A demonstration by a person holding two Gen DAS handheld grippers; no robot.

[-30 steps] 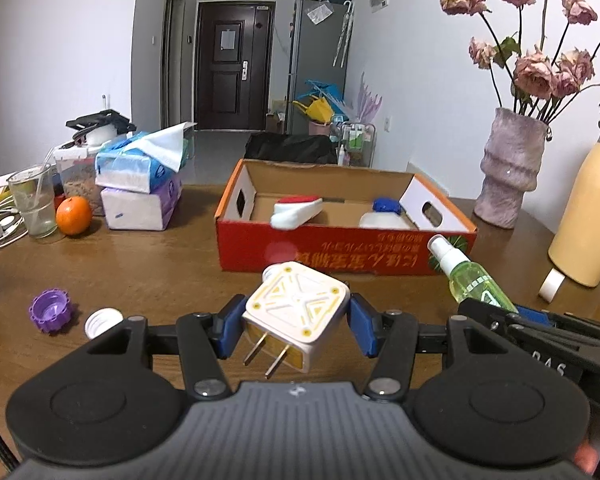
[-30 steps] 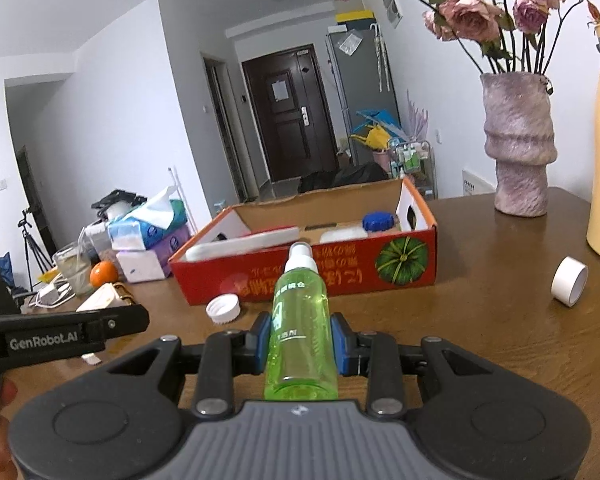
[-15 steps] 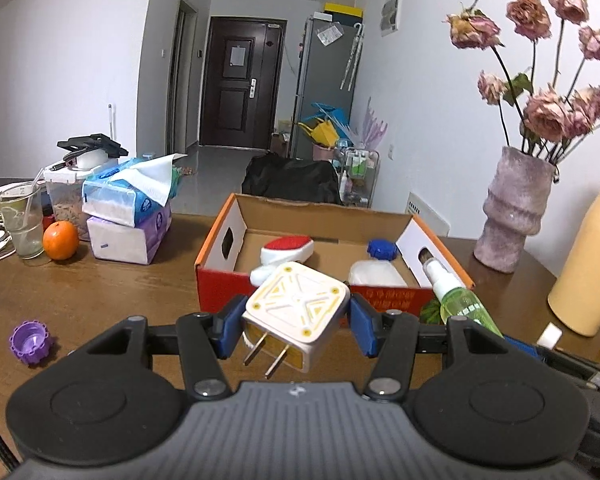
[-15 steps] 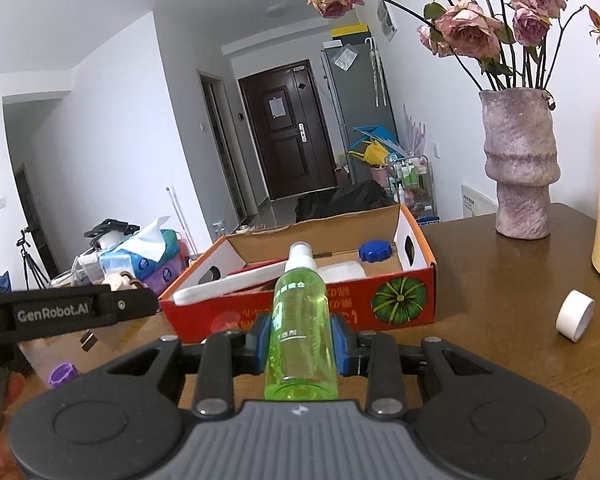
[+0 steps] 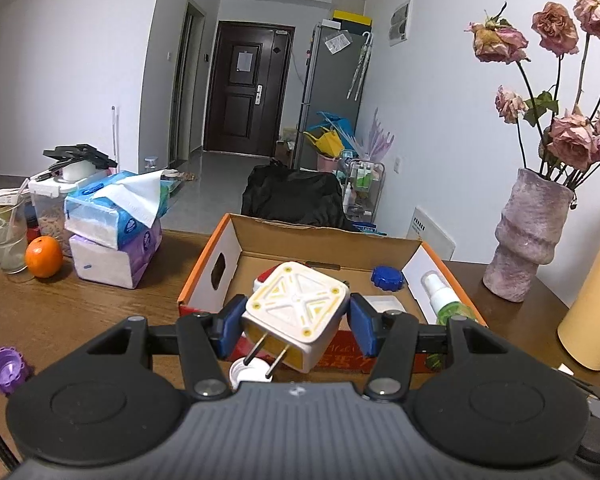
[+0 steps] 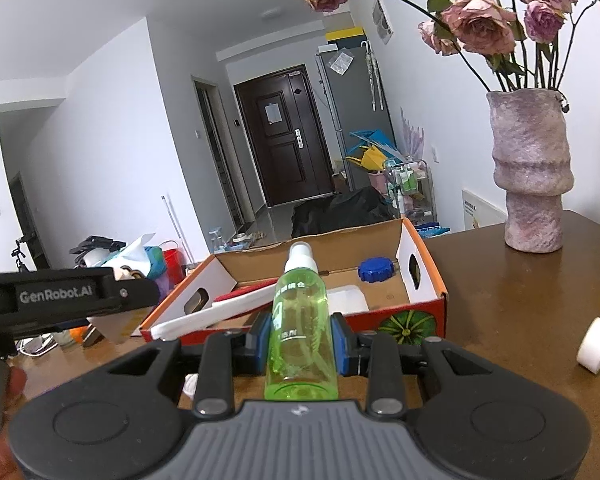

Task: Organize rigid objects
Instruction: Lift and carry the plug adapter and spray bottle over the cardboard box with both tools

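Since the earlier frames both grippers have moved closer to the cardboard box (image 5: 414, 249), which now fills the centre of each view with its near red wall partly behind the fingers; the purple cap (image 5: 5, 365) has slid to the lower left edge of the left view.

The left gripper (image 5: 296, 322) is clamped on the white plug adapter (image 5: 296, 312), blue pads pressing its two sides, over the box's near wall. The right gripper (image 6: 300, 338) is closed on the green spray bottle (image 6: 301, 320) just short of the box's near wall.

Inside the box lie a blue cap (image 6: 374, 269), a flat white piece (image 6: 350, 298) and a long white and red item (image 6: 216, 312). A white cap (image 5: 247, 371) sits on the table below the adapter. Tissue packs (image 5: 114, 232) and an orange (image 5: 43, 256) stand at middle left, a vase (image 6: 532, 168) at right, a tape roll (image 6: 596, 344) at lower right.

The adapter's two prongs point down and toward the camera. The bottle's long axis runs away from the camera, its nozzle toward the box.
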